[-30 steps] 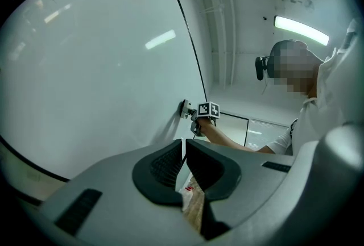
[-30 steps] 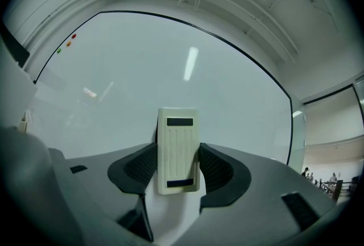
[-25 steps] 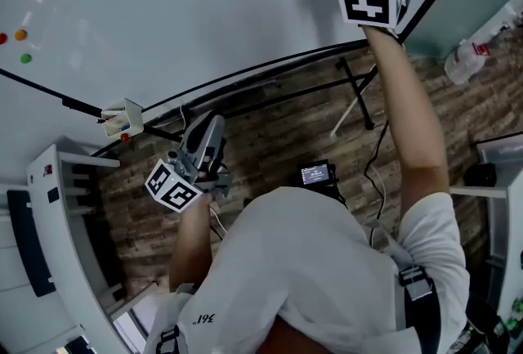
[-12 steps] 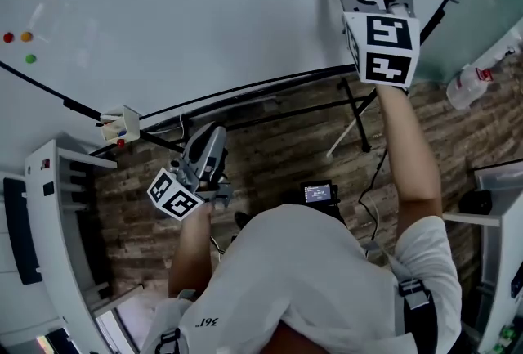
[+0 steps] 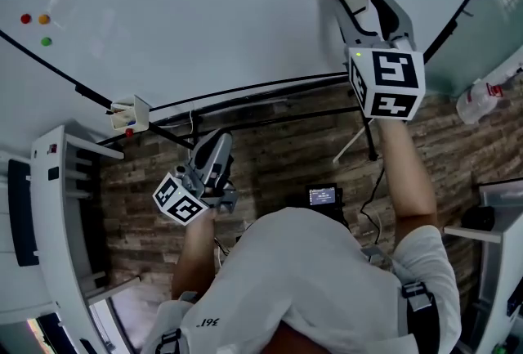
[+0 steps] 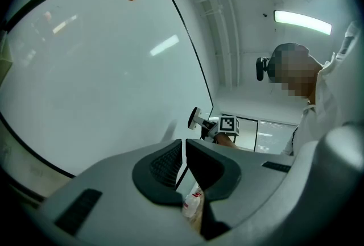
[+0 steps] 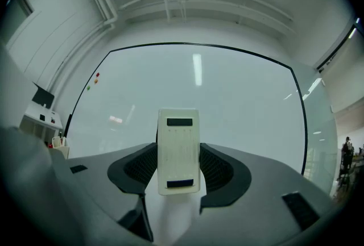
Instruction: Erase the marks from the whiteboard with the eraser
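Whiteboard (image 5: 204,17), pale, black-edged. Near whiteboard's lower right: white eraser (image 7: 178,151), clamped between jaws of right gripper (image 7: 178,166). Below whiteboard's bottom edge: left gripper (image 6: 183,155), jaws together, empty.

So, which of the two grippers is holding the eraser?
The right gripper: its jaws are shut on the white eraser, in front of the whiteboard. The left gripper has its jaws together with nothing between them.
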Available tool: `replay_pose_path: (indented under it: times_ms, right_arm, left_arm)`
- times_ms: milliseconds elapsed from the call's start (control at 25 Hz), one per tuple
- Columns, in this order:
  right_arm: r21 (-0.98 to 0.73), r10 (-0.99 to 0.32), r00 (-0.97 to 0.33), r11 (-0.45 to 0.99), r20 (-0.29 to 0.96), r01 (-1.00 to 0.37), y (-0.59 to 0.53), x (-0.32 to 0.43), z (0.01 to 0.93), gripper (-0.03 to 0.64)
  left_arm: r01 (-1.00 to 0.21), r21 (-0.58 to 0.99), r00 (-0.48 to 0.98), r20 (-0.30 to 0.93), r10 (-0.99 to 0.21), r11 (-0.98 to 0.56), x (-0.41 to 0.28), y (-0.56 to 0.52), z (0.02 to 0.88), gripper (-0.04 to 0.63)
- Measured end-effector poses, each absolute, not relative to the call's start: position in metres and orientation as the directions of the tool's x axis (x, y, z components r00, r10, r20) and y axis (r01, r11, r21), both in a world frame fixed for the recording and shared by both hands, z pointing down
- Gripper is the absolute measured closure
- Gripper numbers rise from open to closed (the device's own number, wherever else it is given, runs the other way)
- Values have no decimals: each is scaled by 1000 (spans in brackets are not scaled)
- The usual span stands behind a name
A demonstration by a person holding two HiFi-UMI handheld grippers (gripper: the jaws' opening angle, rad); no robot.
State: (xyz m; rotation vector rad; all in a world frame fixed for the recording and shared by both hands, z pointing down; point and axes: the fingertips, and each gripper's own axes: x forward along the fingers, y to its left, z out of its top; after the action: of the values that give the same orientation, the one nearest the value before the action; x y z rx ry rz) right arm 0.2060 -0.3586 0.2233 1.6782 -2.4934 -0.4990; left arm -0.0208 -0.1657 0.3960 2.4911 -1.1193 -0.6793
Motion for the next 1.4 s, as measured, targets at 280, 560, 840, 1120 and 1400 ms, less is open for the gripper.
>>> replay_pose_path:
  times_ms: [280,560,840,1120,1400]
  right_arm:
    - [225,-897,-438,416,-56,-881,-312,173,250,369]
    - [176,-900,-435,428,-4,-886,-263,143,289,395]
    - [79,-873,-472,466,-123,-881,-184,175,257,469]
    - [-282,-771,-637,609,8,-741,-196,182,362,482]
    - [-458,-646,-700,544,305,-703,-181,207,506,454]
  left_arm:
    - [-595,491,586,-278,-761,-637,-50,-130,396,586]
    - [-576,515,591,-274,-759,-635,-80,-96,402,586]
    - [-576,400,657,-293,-694,-713,-103,-78,357,586]
    - [-574,493,599,-290,-746,-653,-78,-87,384,586]
    - [-558,629,592,-156,-791,-542,-43,-80,451,586]
